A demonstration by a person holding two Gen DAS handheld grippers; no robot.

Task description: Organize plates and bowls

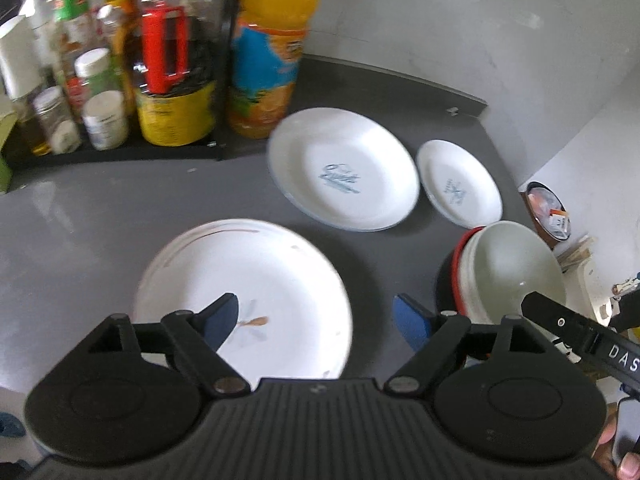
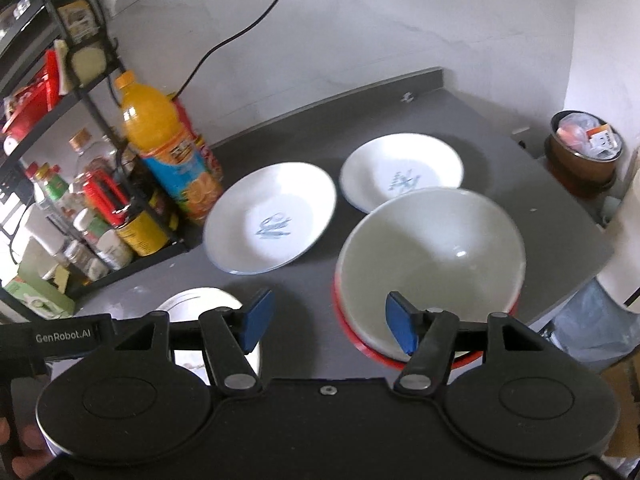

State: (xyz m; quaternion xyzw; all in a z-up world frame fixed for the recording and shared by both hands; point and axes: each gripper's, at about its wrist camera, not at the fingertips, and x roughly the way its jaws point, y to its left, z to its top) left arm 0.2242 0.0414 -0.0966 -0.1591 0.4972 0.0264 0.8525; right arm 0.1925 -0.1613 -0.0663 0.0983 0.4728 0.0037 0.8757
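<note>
Right wrist view: pale bowl (image 2: 432, 256) nested in red-rimmed bowl (image 2: 360, 340).

The near edge of the brown-marked plate (image 1: 248, 288) is hidden behind the left tool (image 1: 316, 320), and in the right wrist view only a sliver of it shows. The red-rimmed dish (image 2: 352, 336) under the pale bowl (image 2: 432, 256) shows only as a crescent. The blue prints on the two far plates (image 1: 344, 168) are too blurred to read. Bottle labels on the rack (image 1: 120, 152) are smeared. The bench (image 1: 80, 216) is cut off at the frame's left.
</note>
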